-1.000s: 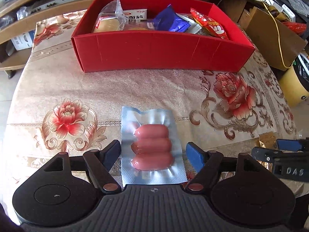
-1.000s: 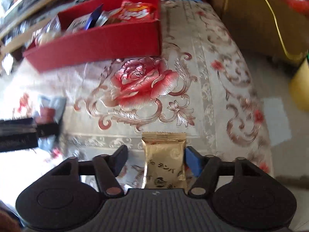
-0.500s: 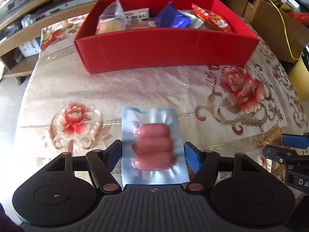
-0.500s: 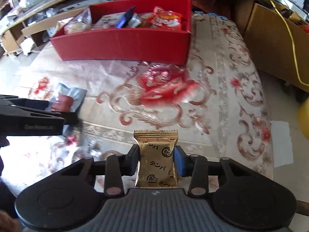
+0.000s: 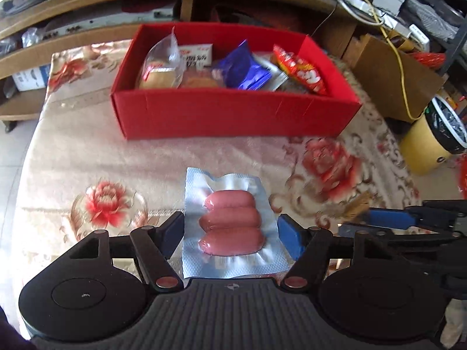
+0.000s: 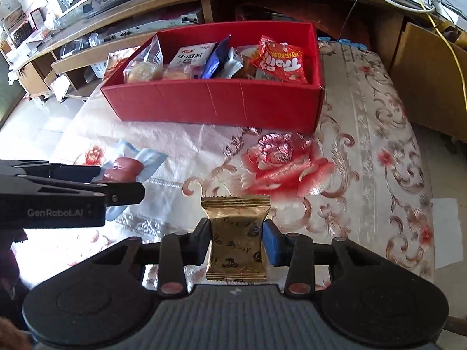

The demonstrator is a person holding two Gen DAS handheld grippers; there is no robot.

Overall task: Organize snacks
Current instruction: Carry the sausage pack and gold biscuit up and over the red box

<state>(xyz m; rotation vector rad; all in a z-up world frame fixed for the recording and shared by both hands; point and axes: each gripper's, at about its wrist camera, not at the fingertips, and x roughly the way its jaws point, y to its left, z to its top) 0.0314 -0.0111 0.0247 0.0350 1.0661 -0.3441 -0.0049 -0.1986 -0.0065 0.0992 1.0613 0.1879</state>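
A silver-blue vacuum pack of three pink sausages point(image 5: 230, 224) sits between the blue pads of my left gripper point(image 5: 230, 233), which is shut on its side edges. From the right wrist view the sausage pack point(image 6: 128, 166) hangs tilted just above the cloth beside the left gripper point(image 6: 122, 189). My right gripper point(image 6: 236, 239) is shut on a gold snack packet point(image 6: 238, 233), held upright off the table. The right gripper point(image 5: 379, 221) shows at the right edge of the left wrist view. Beyond both stands the red box point(image 5: 233, 113) point(image 6: 216, 105), holding several snack packs.
The table wears a beige cloth with red roses point(image 6: 286, 163). A brown cardboard box point(image 5: 394, 78) and a yellow bin point(image 5: 432, 145) stand off the table's right side. A low wooden shelf point(image 6: 87, 58) runs behind the red box. White paper point(image 6: 446, 230) lies on the floor.
My right gripper's jaws closed onto the gold packet and raised it off the cloth. The left jaws narrowed onto the sausage pack and rose slightly, so more of the red box's inside shows.
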